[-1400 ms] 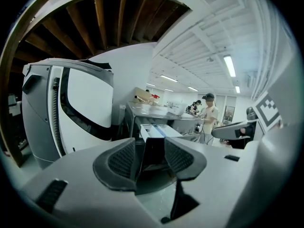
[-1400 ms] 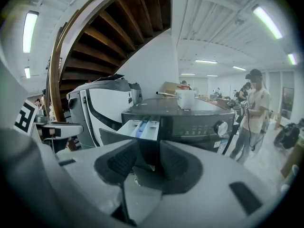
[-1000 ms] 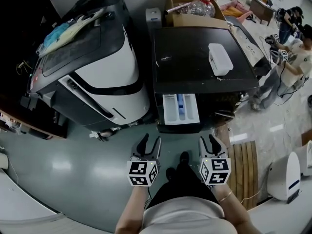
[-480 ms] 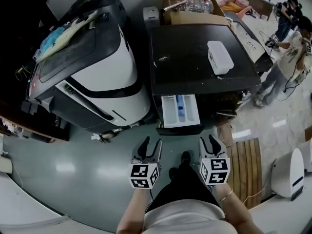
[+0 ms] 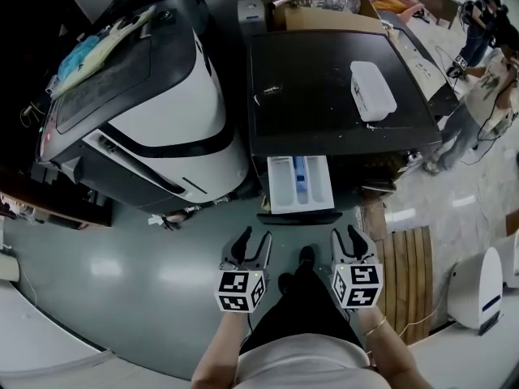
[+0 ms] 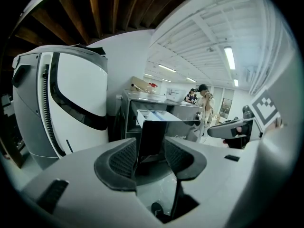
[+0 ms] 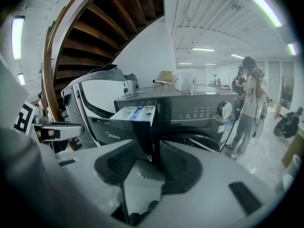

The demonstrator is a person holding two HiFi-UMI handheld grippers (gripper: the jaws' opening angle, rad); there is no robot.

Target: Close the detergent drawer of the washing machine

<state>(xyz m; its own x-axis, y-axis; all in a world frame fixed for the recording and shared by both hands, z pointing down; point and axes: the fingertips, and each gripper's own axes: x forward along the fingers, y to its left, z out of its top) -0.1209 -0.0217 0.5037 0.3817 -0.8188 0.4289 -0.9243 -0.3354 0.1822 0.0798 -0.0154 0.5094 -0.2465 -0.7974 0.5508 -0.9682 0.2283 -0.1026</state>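
Item: detergent drawer (image 5: 300,183), standing out from washing machine (image 5: 332,79) front. I hold left gripper (image 5: 252,237) and right gripper (image 5: 346,235) near, not touching it. Both jaw pairs parted, empty.

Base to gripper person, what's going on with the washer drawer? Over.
Both open and empty: left gripper, right gripper, short of the washer. Drawer pulled out, untouched. Nothing seen blocking it.
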